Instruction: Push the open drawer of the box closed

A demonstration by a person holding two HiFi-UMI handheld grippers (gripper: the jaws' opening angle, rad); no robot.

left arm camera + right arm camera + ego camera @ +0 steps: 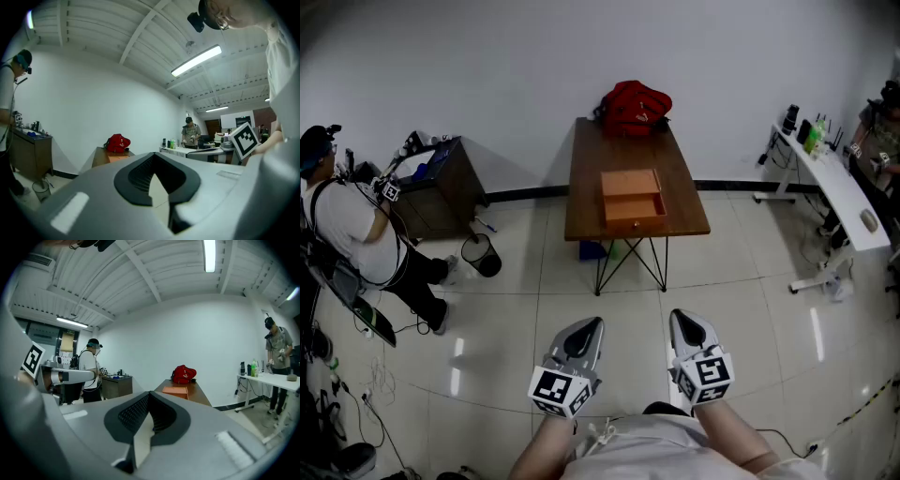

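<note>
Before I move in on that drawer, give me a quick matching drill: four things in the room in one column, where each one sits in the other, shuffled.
Things:
1. red backpack
2. orange box
3. black bin
4. green bottle

Places:
A. on the floor, left of the wooden table
B. on the white desk at the right
C. at the far end of the wooden table
D. mid-table, its drawer pulled out toward the near edge

Pairs: 1-C, 2-D, 3-A, 4-B
</note>
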